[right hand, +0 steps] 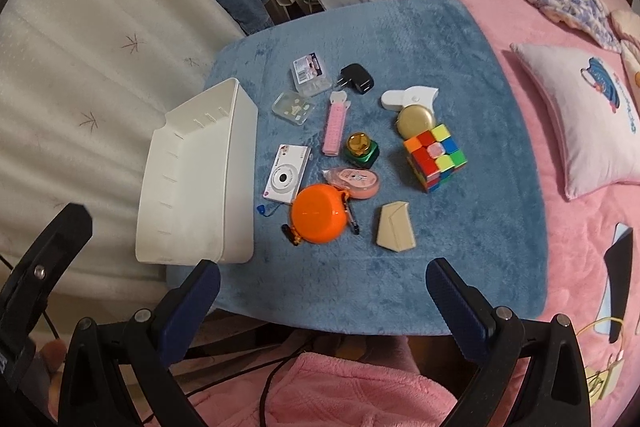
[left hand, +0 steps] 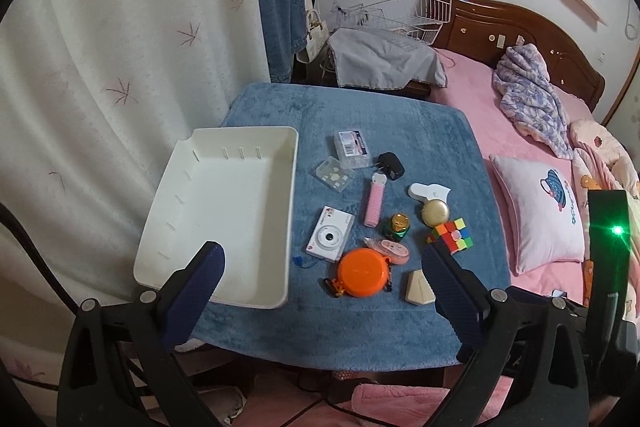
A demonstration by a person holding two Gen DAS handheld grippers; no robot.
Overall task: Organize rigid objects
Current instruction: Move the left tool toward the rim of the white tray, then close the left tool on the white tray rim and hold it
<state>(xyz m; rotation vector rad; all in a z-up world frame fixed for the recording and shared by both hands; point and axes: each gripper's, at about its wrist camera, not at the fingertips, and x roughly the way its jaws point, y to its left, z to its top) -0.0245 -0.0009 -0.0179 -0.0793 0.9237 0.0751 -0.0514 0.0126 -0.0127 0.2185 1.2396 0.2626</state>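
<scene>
Fingers of the left gripper (left hand: pixel 322 269) and the right gripper (right hand: pixel 323 281) both stand wide apart, holding nothing, above the near edge of the blue-covered table (right hand: pixel 460 247). The white tray (left hand: pixel 224 211) sits at the table's left side (nothing shows inside it). To its right the small items lie scattered: a Rubik's cube (right hand: pixel 435 155) touching a gold round case (right hand: pixel 416 121), an orange round case (right hand: pixel 319 214) just beside a white camera (right hand: pixel 286 173), a beige wedge-shaped box (right hand: pixel 394 227), a pink comb (right hand: pixel 335 127), a black plug (right hand: pixel 357 79) and two clear boxes (right hand: pixel 310 73).
</scene>
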